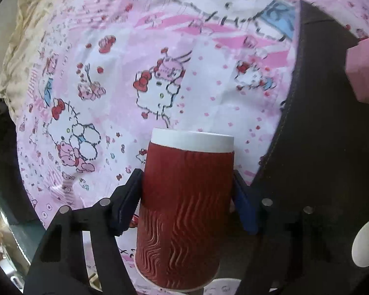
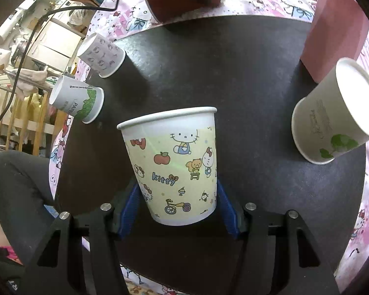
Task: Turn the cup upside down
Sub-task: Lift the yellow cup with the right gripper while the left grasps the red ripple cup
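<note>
While fingers flank it, cup hangs.

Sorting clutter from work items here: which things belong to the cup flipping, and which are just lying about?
In the job:
red ripple cup, in the left claw
kitty cup, in the right claw

Lying about:
pink box
leaf-print cup

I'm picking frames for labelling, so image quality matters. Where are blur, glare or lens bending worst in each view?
Left wrist view: the cloth prints are smeared toward the top, while the red cup in the left claw looks sharp. Right wrist view: the white cup at right has a blown-out interior, the mat edge bows from the fisheye, and the kitty cup in the right claw is crisp.
</note>
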A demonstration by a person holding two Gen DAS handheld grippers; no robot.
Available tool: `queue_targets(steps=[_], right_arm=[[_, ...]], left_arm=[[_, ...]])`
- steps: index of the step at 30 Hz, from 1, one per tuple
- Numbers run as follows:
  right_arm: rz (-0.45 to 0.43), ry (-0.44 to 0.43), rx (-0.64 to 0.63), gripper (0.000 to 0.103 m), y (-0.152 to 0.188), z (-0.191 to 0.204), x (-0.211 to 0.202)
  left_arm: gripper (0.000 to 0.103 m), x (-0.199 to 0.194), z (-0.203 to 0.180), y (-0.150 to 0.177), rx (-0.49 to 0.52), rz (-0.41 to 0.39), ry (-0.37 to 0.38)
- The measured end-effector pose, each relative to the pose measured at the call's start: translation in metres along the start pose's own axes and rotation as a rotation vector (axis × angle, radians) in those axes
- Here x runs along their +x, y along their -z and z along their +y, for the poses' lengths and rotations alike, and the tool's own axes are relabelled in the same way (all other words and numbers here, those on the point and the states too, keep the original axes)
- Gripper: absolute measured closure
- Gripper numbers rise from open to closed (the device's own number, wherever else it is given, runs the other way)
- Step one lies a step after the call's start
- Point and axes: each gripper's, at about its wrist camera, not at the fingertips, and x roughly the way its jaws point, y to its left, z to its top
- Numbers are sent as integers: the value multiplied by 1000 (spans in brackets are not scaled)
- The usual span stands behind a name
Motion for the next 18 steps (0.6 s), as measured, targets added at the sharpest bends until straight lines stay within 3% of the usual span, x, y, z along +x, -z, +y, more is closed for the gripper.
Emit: queue_targets(steps=[6, 11, 15, 18], right_arm=[[-10, 16, -12, 42, -2, 3, 0], [-22, 38, -24, 42, -1, 6, -2], [-25, 41, -23, 42, 2, 6, -4], [-25, 42, -18, 42, 7, 4, -6]], left_arm=[[37, -29, 2, 18, -98, -88, -50], [37, -79, 4, 49, -280, -242, -63], [38, -121, -10, 85, -423, -360, -37], [38, -134, -15, 110, -522, -367, -7]])
